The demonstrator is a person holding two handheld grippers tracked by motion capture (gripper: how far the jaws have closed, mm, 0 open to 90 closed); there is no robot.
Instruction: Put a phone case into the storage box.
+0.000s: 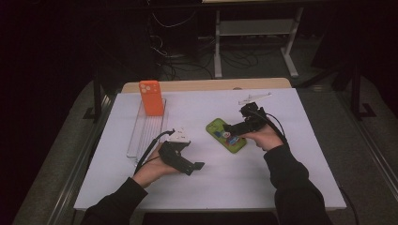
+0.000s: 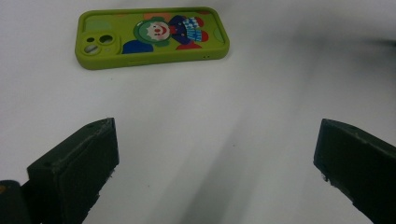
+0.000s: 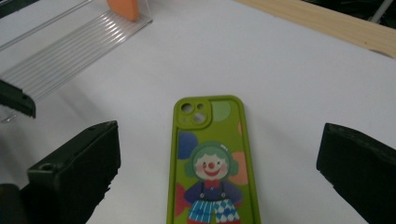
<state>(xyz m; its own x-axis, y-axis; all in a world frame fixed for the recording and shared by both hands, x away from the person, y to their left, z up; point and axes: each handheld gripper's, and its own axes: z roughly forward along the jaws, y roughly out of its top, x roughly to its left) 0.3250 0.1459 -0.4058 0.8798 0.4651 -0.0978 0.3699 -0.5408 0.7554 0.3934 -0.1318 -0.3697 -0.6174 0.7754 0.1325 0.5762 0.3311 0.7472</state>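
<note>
Green rubbery phone case with a printed clown figure (image 3: 210, 163): lies flat, back side up, on the white table top (image 1: 263, 173), between the two wide-spread jaws of the right gripper (image 1: 234, 127) and touching neither; camera cut-out at the far end from the jaw tips in the right gripper view.

Right gripper: black, held from behind by the person's right hand (image 1: 264, 138), forearm in a dark sleeve coming in at a slant from the lower right; jaws point leftward and down over the case. Whether they rest on the case is hard to tell from the high view.

Left gripper (image 1: 185, 161): black, grey three-cornered plate on top, gripped by the left hand (image 1: 152, 169); jaws stand far apart, nothing between them, aimed toward the case, which lies well ahead of the tips in the left gripper view (image 2: 152, 37).

Orange phone case (image 1: 151, 97): stands upright at the far end of a clear ribbed plastic rack (image 1: 145, 129), beyond the left gripper's jaws.
</note>
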